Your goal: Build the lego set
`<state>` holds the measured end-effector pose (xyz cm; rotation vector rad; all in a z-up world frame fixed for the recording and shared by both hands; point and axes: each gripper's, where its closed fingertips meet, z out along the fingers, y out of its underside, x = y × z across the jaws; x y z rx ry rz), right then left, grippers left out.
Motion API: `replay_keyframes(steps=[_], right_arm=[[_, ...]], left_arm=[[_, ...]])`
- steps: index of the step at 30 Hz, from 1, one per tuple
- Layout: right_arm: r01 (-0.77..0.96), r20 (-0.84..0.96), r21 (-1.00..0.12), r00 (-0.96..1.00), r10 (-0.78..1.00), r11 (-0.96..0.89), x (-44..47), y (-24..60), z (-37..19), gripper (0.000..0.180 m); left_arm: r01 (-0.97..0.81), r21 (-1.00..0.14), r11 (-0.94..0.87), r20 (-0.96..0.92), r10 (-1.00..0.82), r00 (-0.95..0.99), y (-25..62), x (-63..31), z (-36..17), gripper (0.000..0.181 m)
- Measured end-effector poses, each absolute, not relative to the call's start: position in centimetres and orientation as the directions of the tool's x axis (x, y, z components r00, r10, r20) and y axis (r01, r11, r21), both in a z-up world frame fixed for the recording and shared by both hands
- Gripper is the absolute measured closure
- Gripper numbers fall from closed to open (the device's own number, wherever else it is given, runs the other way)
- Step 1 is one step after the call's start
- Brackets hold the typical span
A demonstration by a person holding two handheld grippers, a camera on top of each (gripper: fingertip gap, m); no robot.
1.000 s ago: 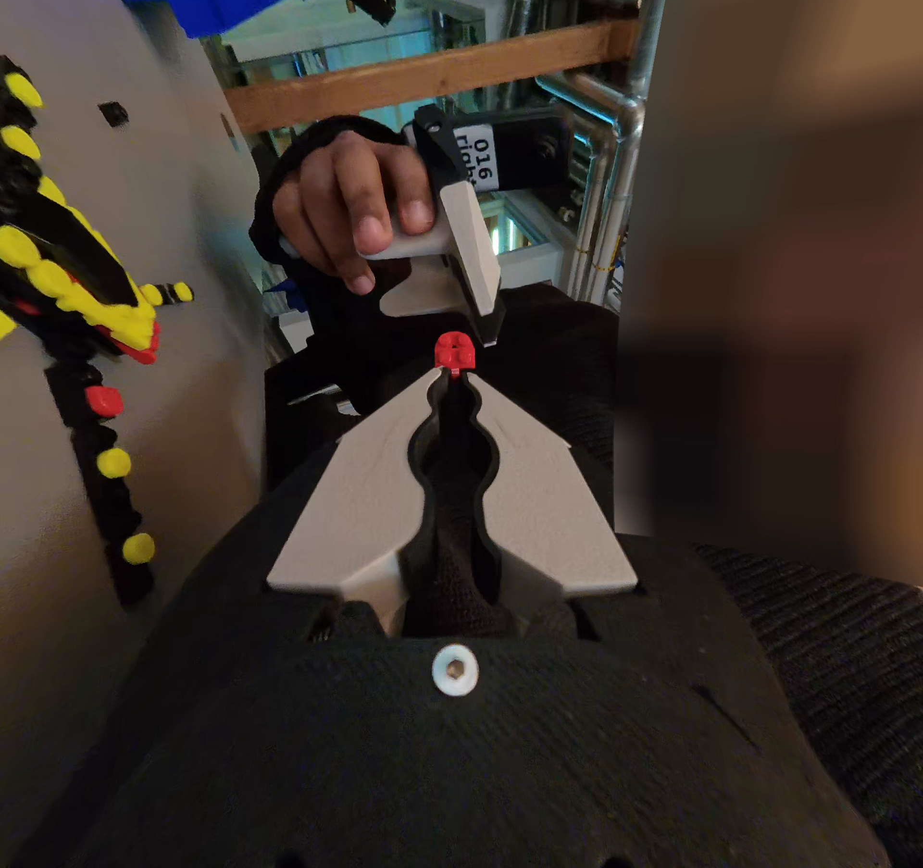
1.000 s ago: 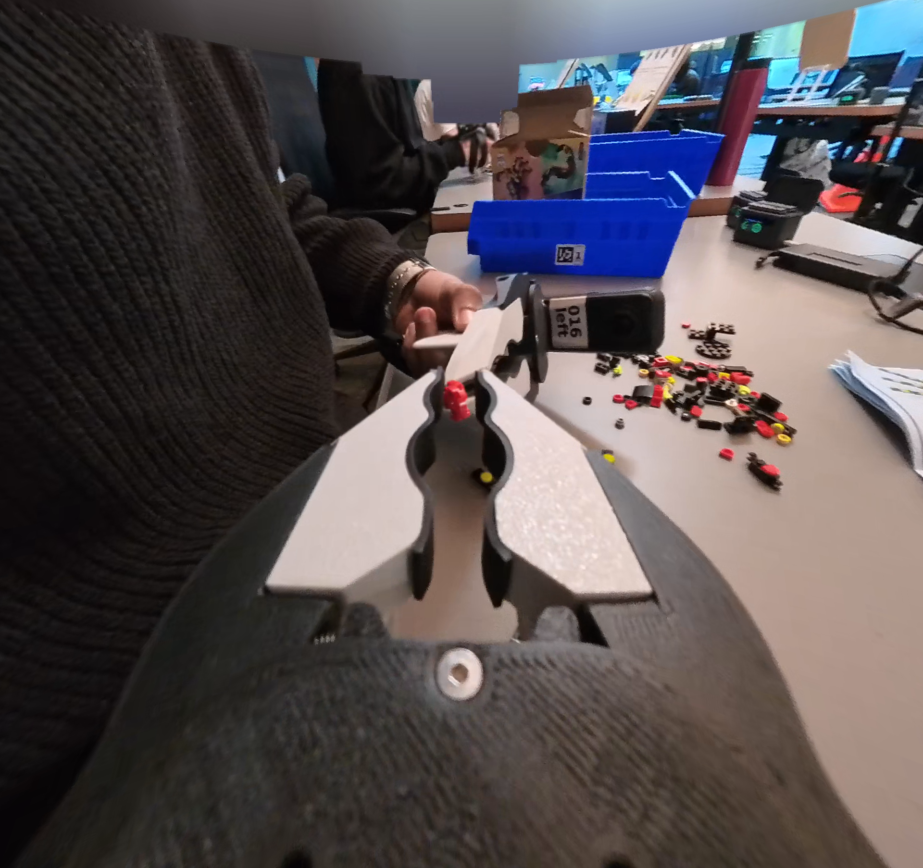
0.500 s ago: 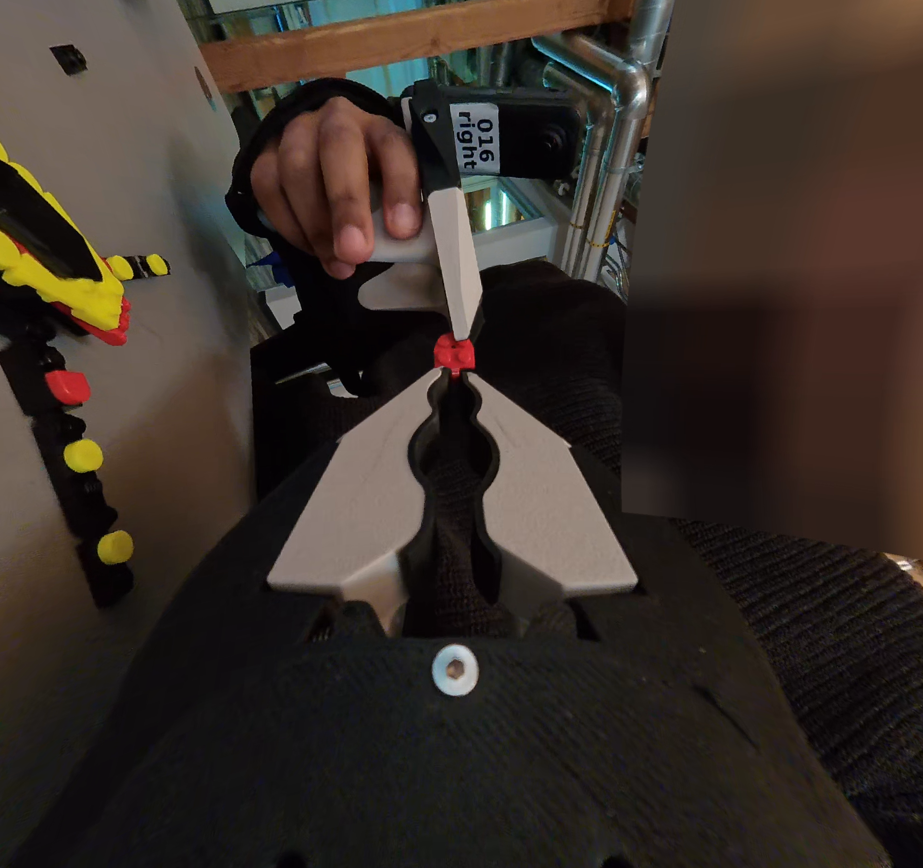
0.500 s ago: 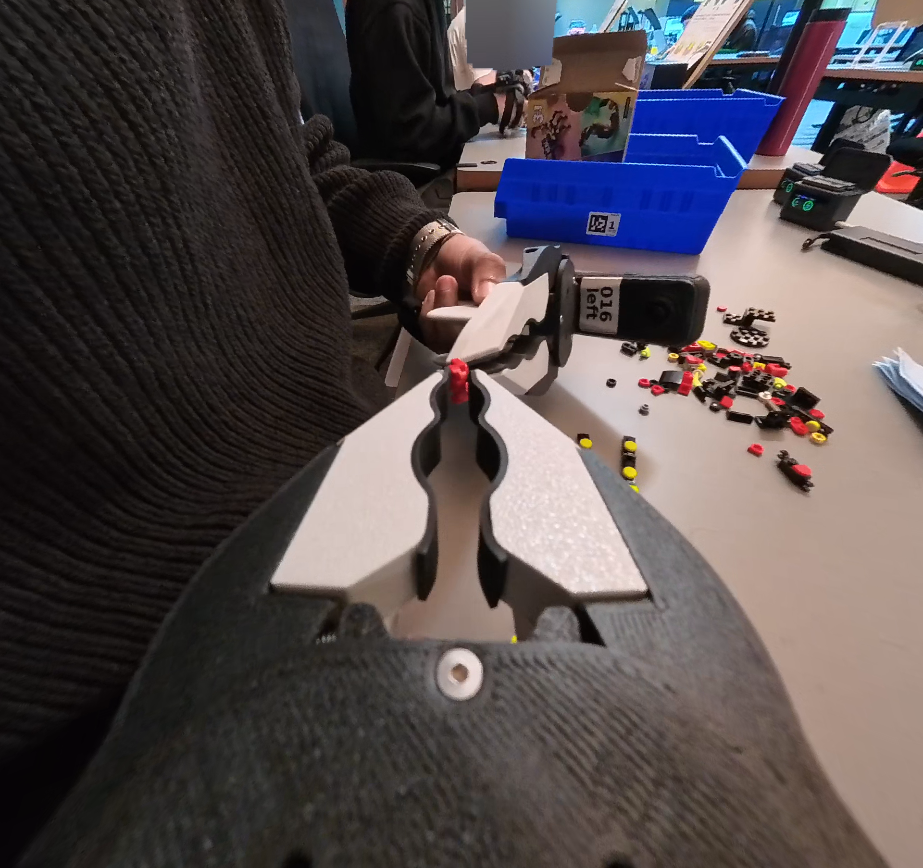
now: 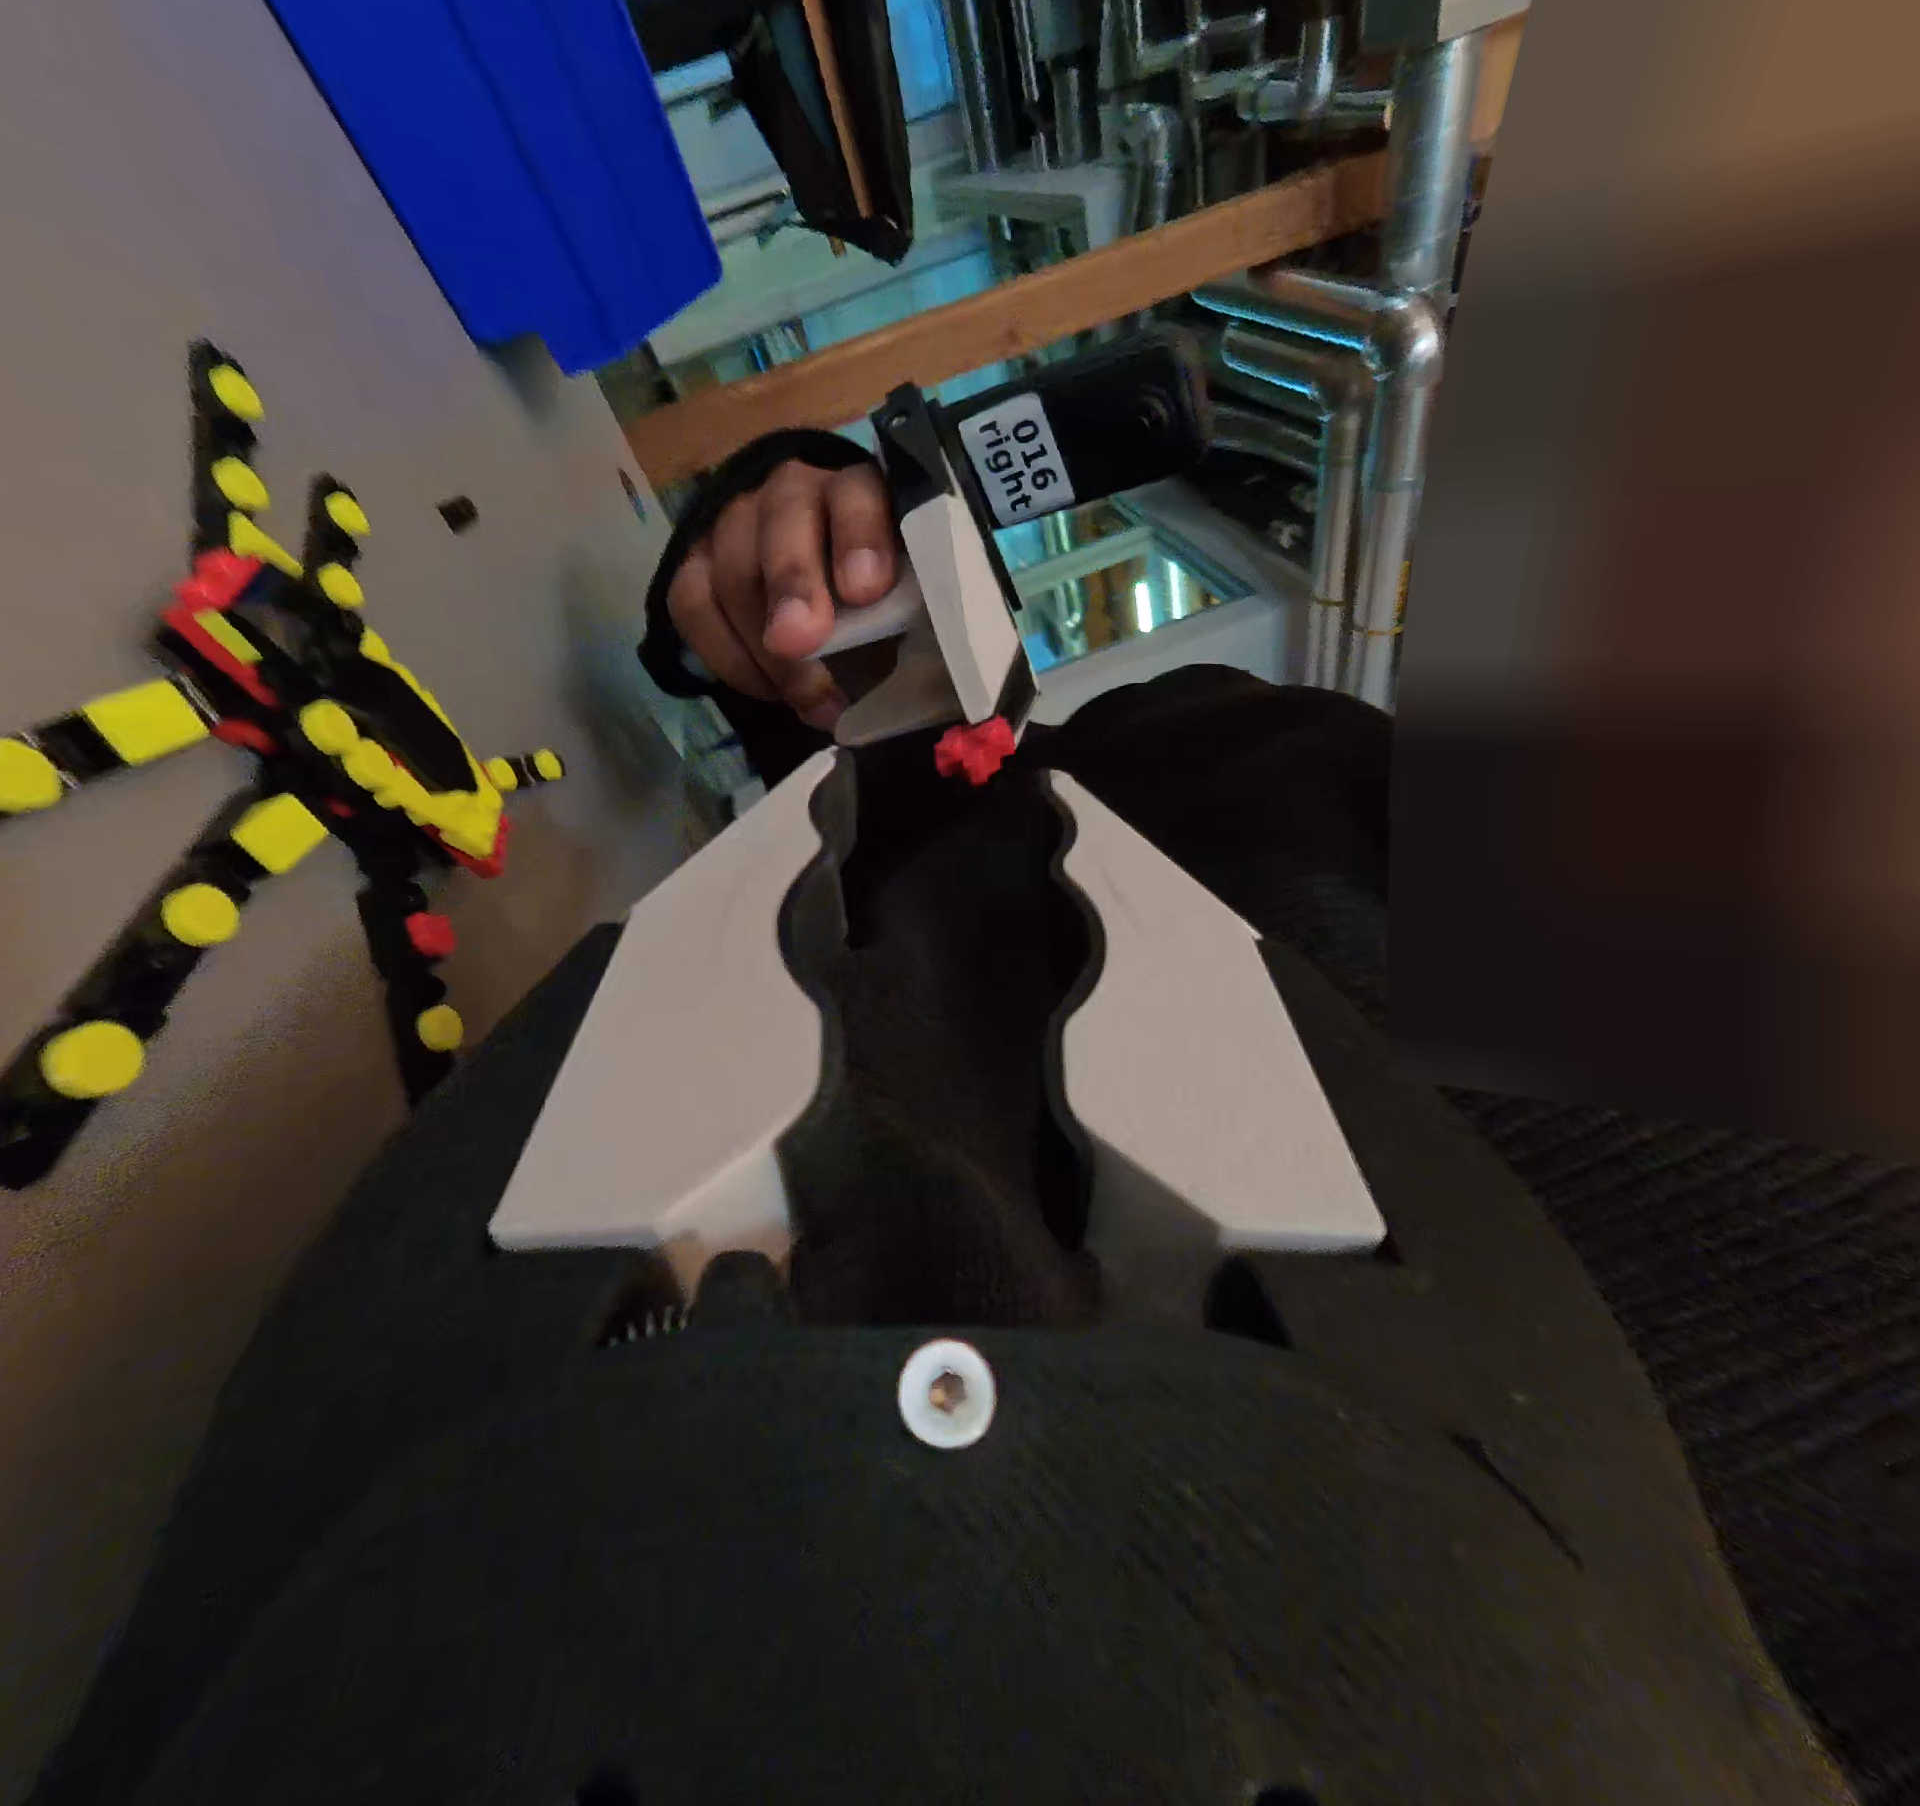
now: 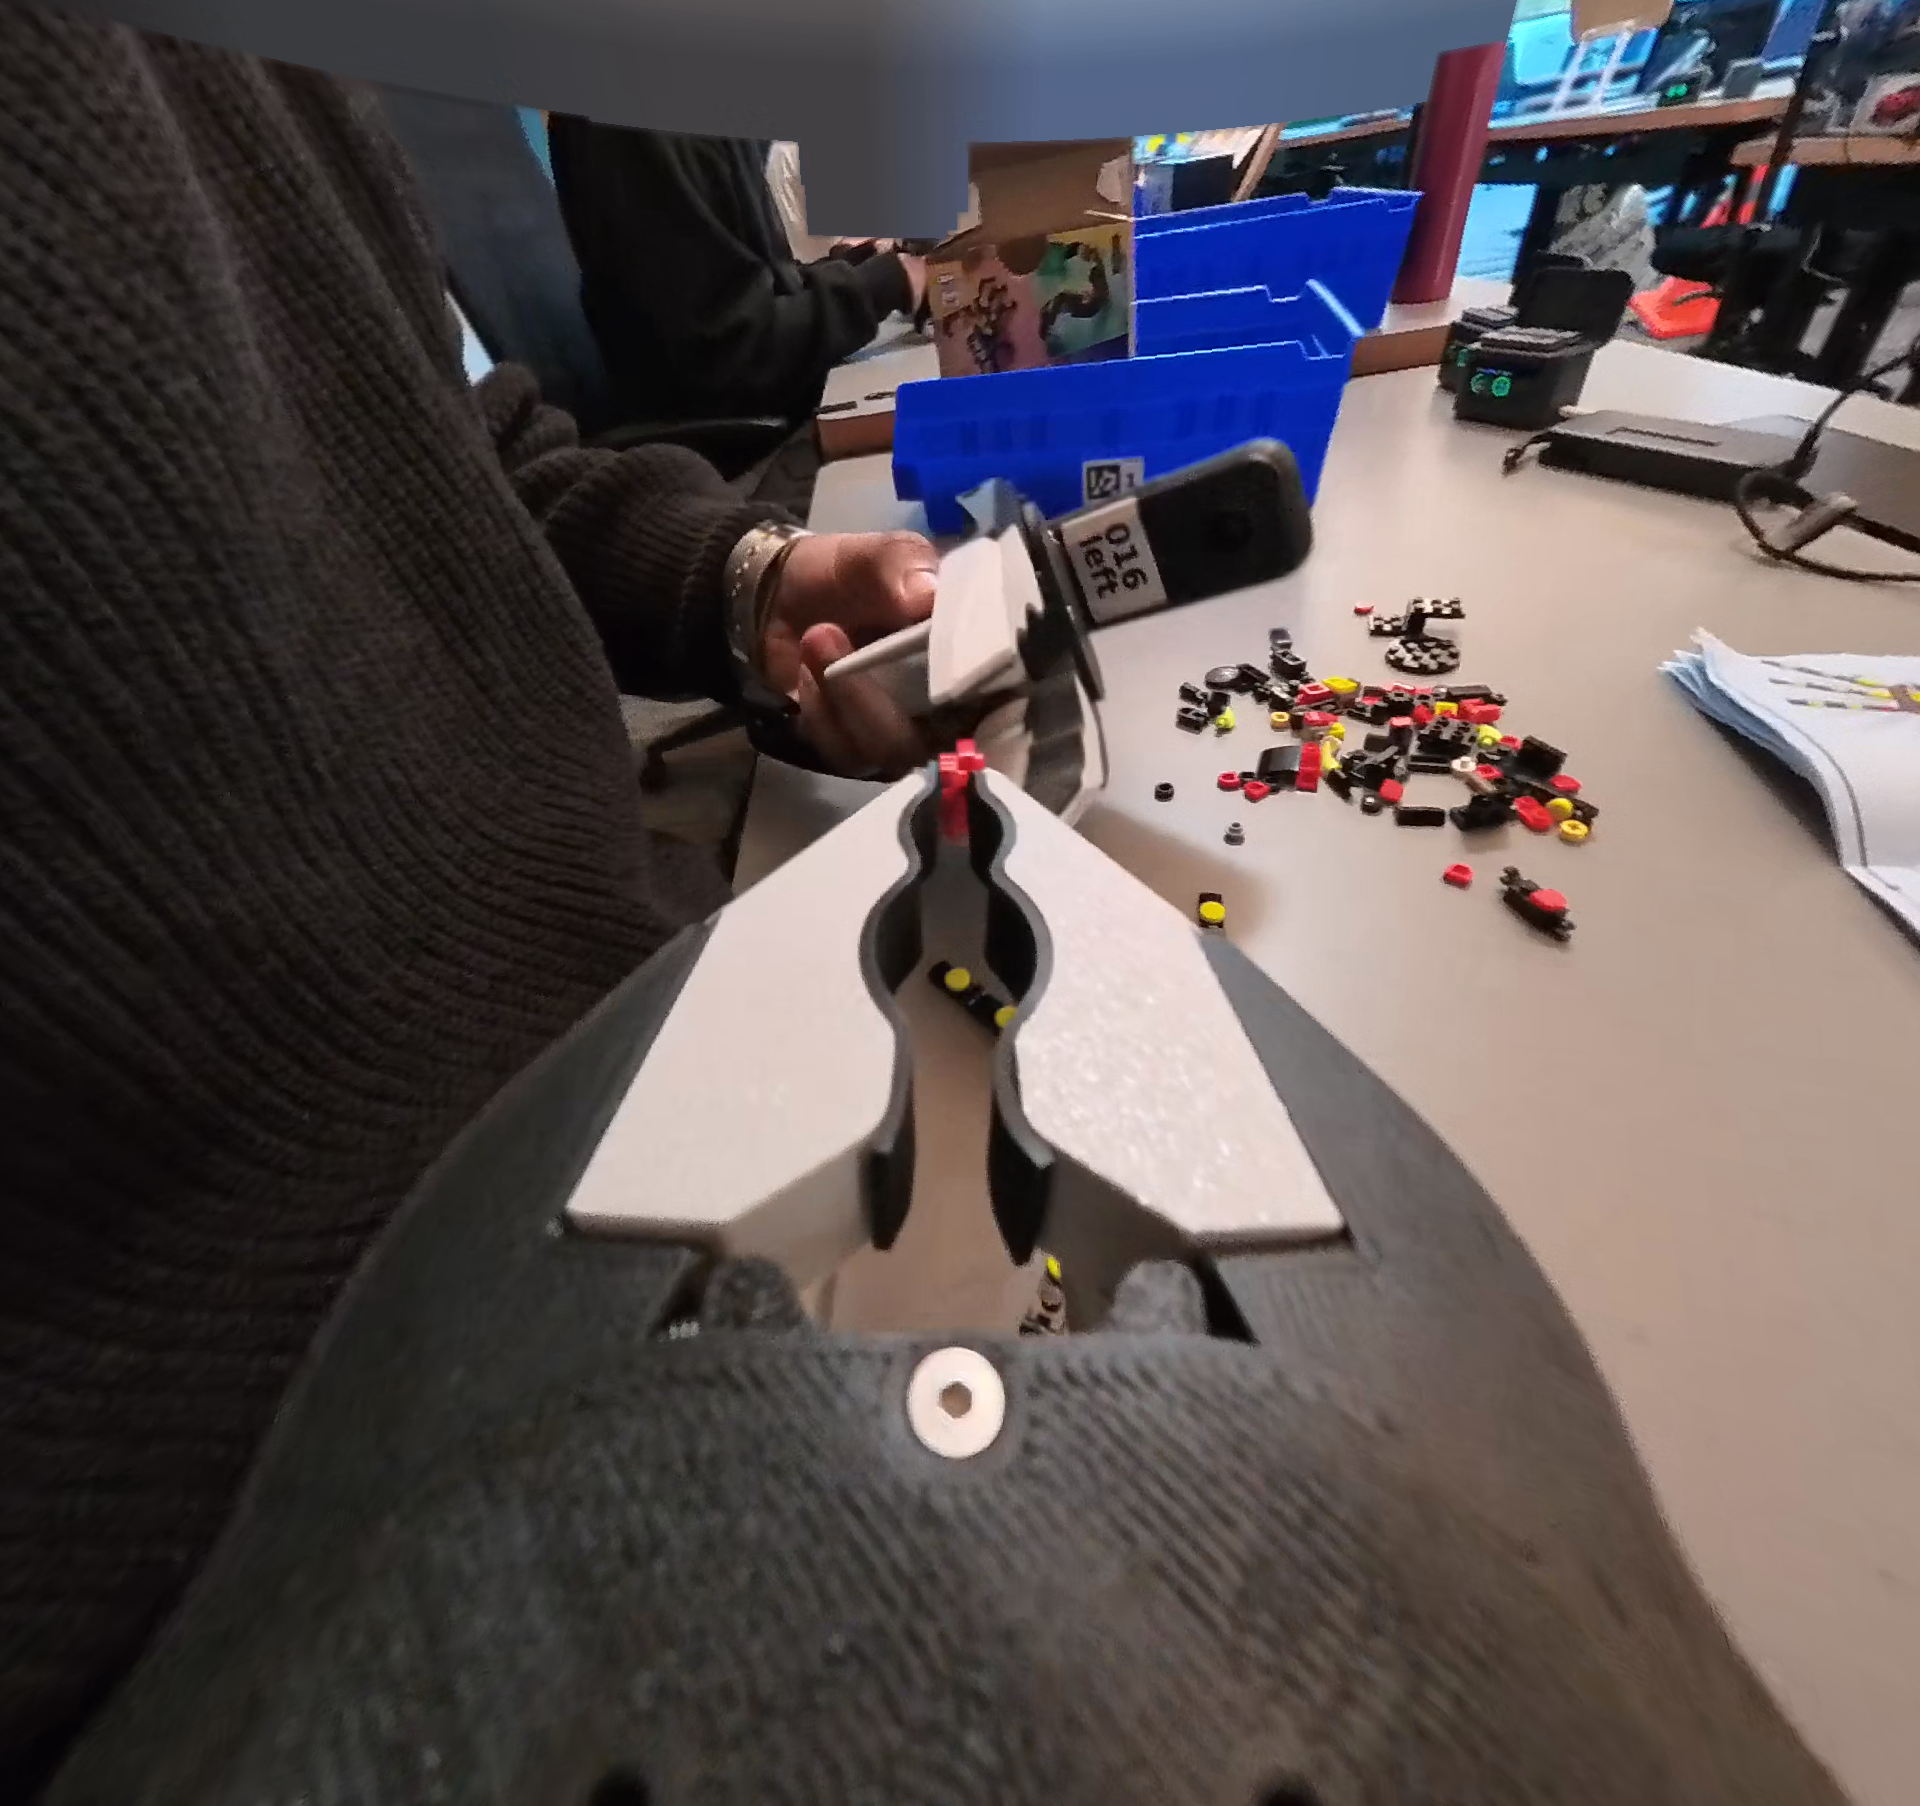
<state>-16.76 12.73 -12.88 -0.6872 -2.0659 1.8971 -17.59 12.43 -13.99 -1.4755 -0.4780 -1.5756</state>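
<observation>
Pinching a knobbly red lego piece (image 6: pixel 958 788), the right gripper (image 6: pixel 957 777) meets the splayed left gripper (image 5: pixel 948 769).

Grey table (image 6: pixel 1558 1081), blue bins (image 6: pixel 1226 406), wooden shelf beam (image 5: pixel 1039 302), metal pipes (image 5: pixel 1392 385)

black-yellow lego model (image 5: pixel 312 769) motion-blurred, cut by left edge; paper stack (image 6: pixel 1829 748) cut by right edge.

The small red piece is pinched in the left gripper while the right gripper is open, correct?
Reversed. The left wrist view shows the left gripper open, and the right gripper is shut on the small red piece, as the right wrist view shows.
</observation>
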Motion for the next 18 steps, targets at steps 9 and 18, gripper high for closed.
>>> replay_keyframes(steps=[9, 18], right_arm=[[0.359, -0.377, -0.923, -0.785, 0.491, -0.136, -18.3, 13.5, -12.9, 0.177], [0.437, -0.456, -0.888, -0.790, 0.411, -0.145, -17.7, 12.7, -13.2, 0.177]], left_arm=[[0.729, -0.545, -0.414, 0.837, -0.328, 0.439, 12.7, -18.4, -14.2, 0.149], [0.652, -0.632, -0.419, 0.775, -0.342, 0.532, 12.7, -17.5, -14.2, 0.167]])
